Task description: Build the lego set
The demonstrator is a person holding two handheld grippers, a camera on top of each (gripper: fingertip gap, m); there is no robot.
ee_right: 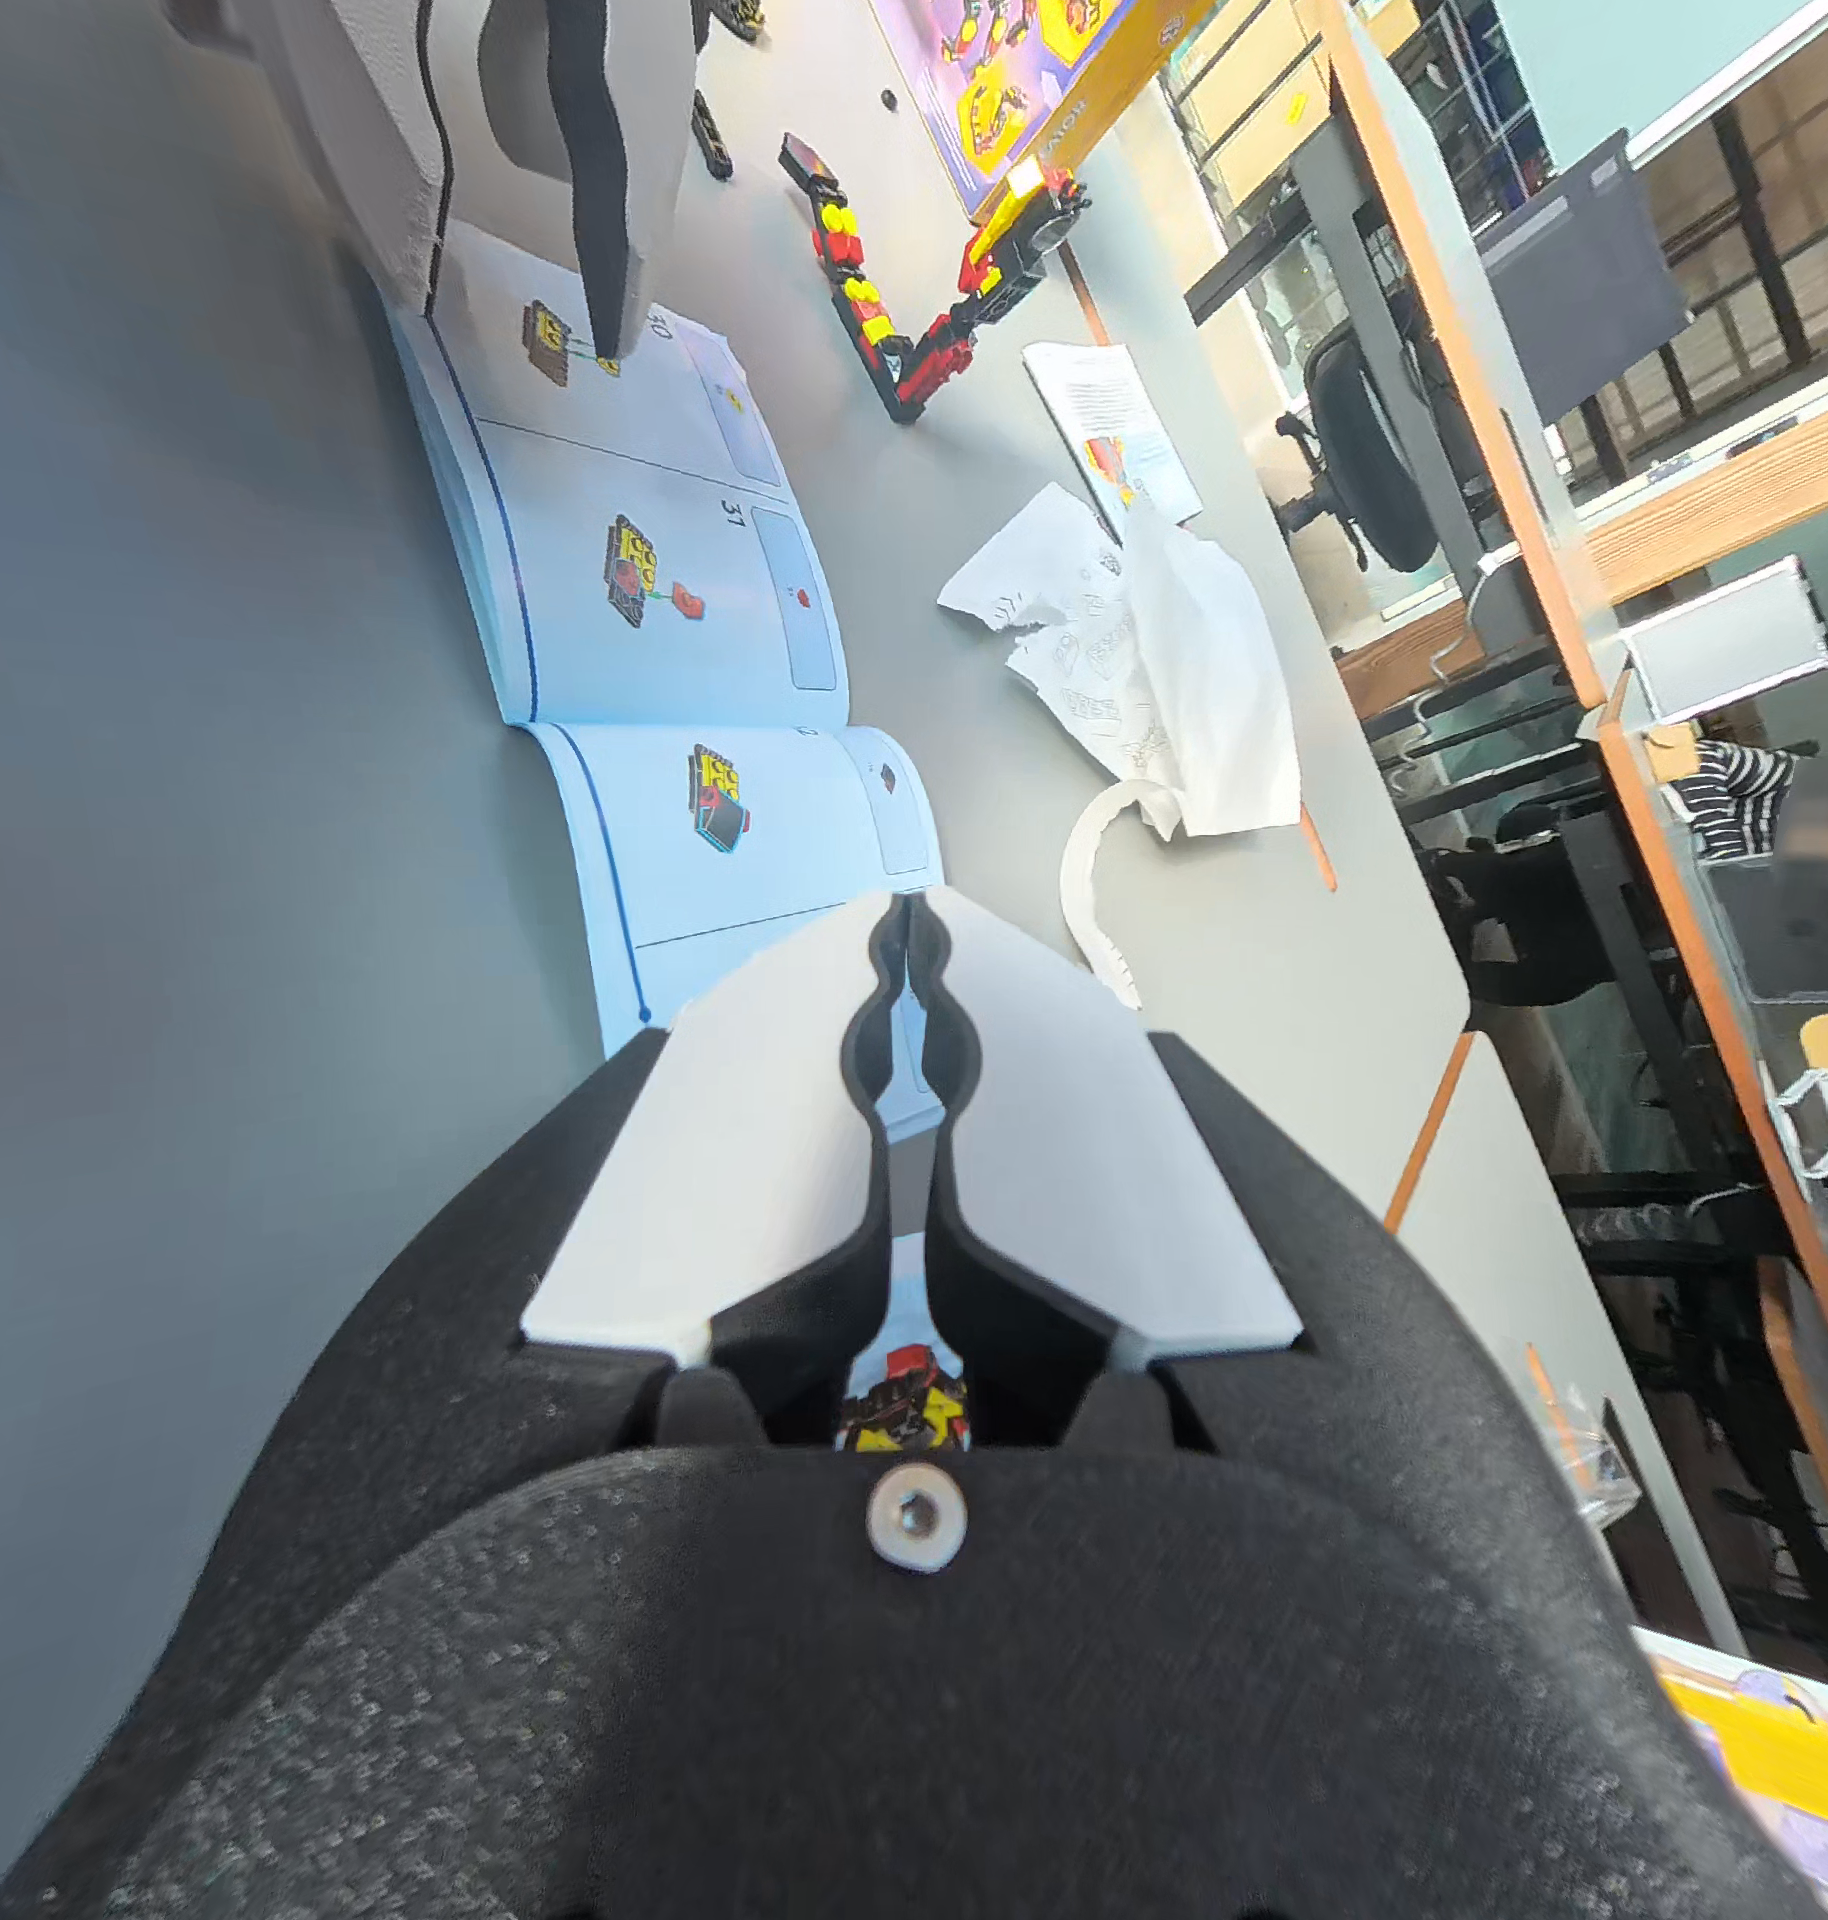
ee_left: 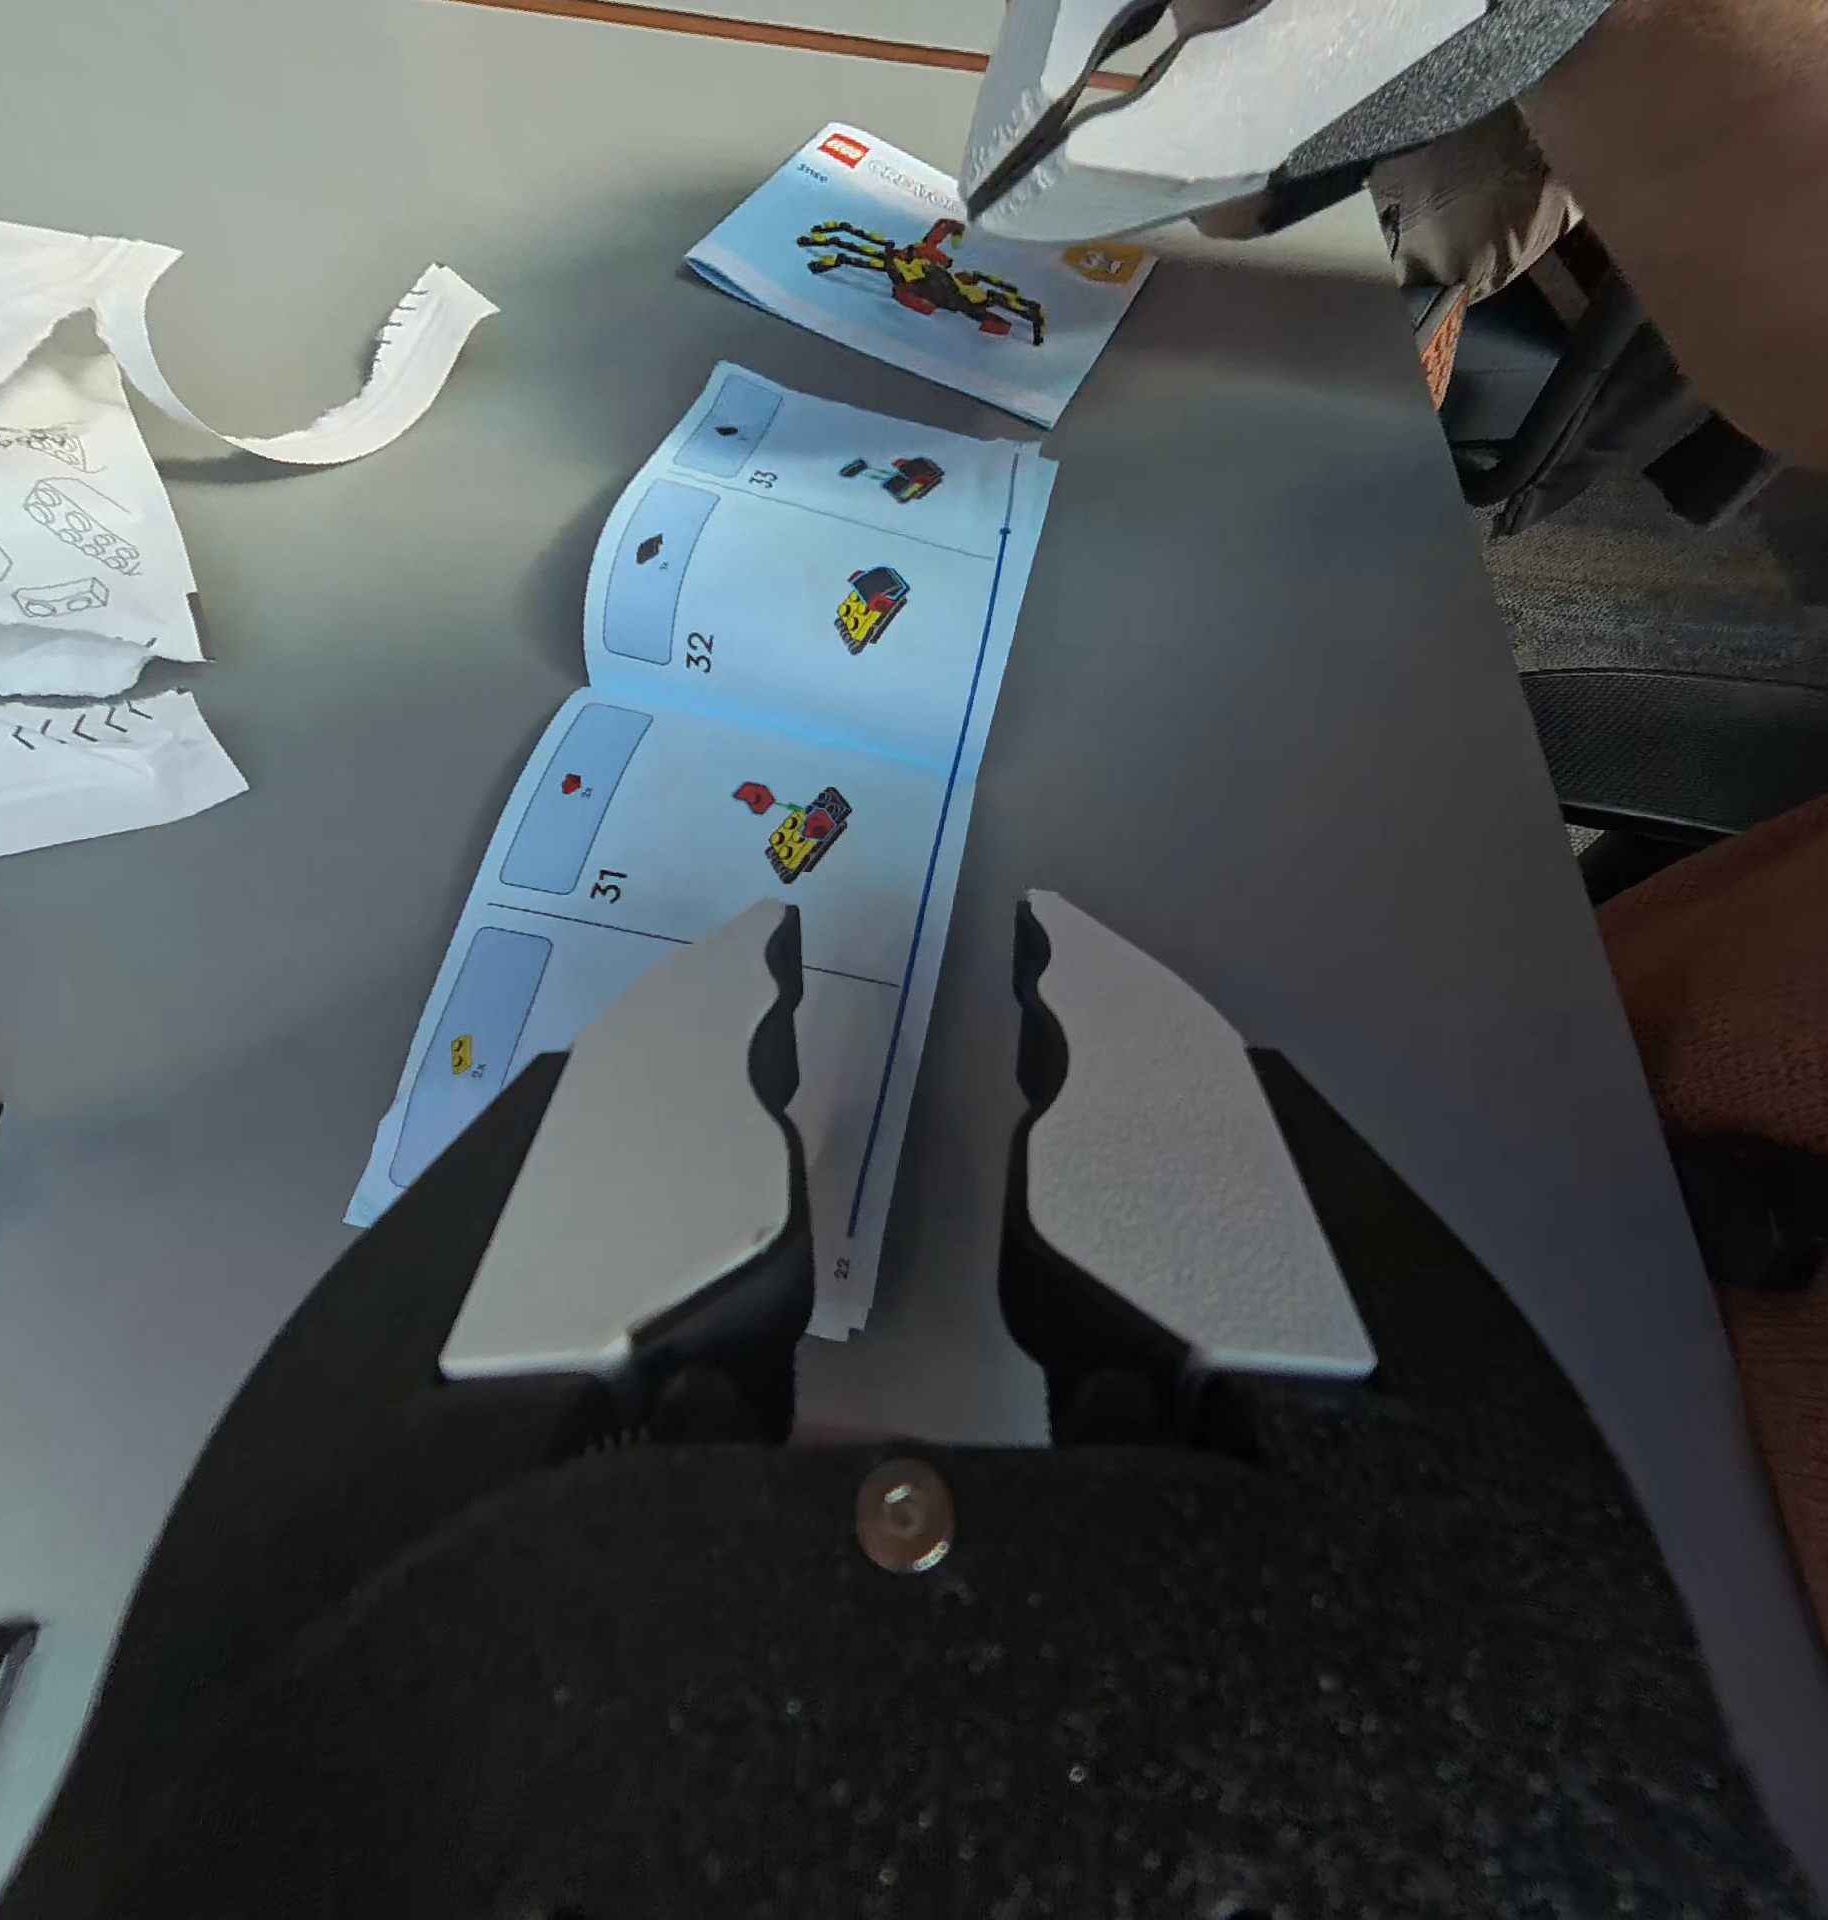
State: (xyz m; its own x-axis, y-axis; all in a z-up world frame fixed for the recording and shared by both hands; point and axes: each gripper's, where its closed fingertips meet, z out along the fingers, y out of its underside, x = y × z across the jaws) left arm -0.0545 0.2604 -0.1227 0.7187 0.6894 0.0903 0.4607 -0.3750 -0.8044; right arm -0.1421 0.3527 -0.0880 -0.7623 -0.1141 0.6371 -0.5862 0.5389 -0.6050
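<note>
The open instruction booklet [ee_left: 785,665] lies flat on the grey table [ee_left: 1253,727], showing numbered build steps. My left gripper [ee_left: 908,914] is open and empty, just above the booklet's near page. My right gripper [ee_right: 905,904] is shut with nothing between its tips, over the booklet's [ee_right: 681,623] other end. It also shows in the left wrist view [ee_left: 1097,135], above a closed booklet [ee_left: 920,301] with a spider picture. A partly built black, red and yellow lego model [ee_right: 889,281] lies beyond the open booklet. The left gripper [ee_right: 577,156] shows at the top of the right wrist view.
A torn white paper bag [ee_left: 48,582] and a curled paper strip [ee_left: 318,395] lie to the left. The lego box [ee_right: 1014,83], a leaflet [ee_right: 1107,426] and loose black pieces [ee_right: 712,135] sit farther off. The table edge [ee_left: 1492,665] runs close on the right, with chairs beyond. My right fingertips sit around 15 centimetres from my left ones.
</note>
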